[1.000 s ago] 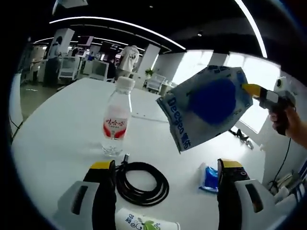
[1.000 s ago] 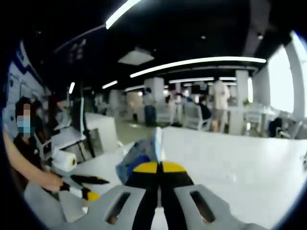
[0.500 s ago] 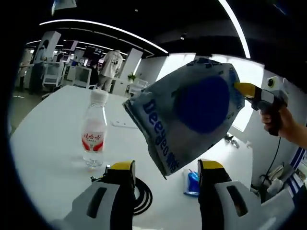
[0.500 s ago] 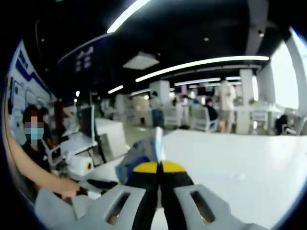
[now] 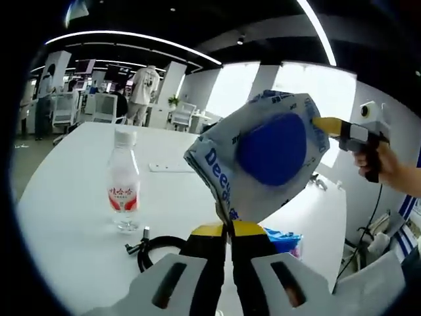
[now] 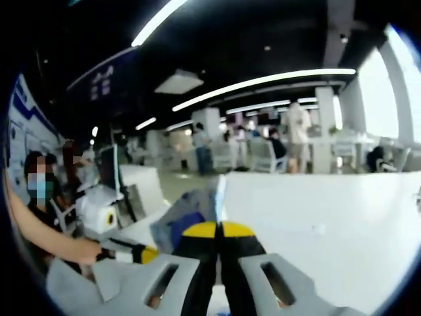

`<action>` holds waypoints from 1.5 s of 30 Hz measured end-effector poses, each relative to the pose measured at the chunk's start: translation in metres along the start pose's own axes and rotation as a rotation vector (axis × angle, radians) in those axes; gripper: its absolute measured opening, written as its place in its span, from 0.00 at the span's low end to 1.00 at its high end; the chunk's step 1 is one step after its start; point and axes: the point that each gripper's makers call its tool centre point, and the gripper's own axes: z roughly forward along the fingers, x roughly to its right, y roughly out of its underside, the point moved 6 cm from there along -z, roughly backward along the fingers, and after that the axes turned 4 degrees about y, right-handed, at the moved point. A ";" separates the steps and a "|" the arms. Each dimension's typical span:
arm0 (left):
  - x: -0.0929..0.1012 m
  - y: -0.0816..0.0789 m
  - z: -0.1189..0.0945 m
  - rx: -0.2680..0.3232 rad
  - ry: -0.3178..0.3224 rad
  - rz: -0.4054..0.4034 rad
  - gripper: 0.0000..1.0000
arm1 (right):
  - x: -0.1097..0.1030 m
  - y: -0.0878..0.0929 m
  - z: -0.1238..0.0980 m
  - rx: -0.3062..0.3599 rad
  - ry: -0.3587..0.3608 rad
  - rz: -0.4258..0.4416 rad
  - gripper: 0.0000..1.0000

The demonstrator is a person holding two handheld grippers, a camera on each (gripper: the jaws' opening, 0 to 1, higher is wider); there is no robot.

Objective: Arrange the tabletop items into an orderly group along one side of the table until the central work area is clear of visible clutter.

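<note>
Your left gripper has its jaws pressed together on the lower corner of the blue-and-white pouch, which hangs in the air above the white table; your right gripper pinches the pouch's far edge, a hand behind it; in the right gripper view your right gripper is clamped on that pouch; below, a water bottle stands upright, a coiled black cable lies near it, and a blue packet sits just beside your left jaws
</note>
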 end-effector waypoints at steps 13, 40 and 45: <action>0.026 -0.015 0.056 -0.072 0.049 0.057 0.00 | 0.056 0.001 -0.024 0.003 0.133 0.024 0.00; 0.035 -0.025 0.113 -0.156 0.046 0.131 0.00 | 0.123 0.034 -0.027 -0.041 0.214 0.075 0.00; 0.036 -0.019 0.130 -0.195 0.038 0.144 0.00 | 0.139 0.044 -0.023 -0.057 0.223 0.090 0.00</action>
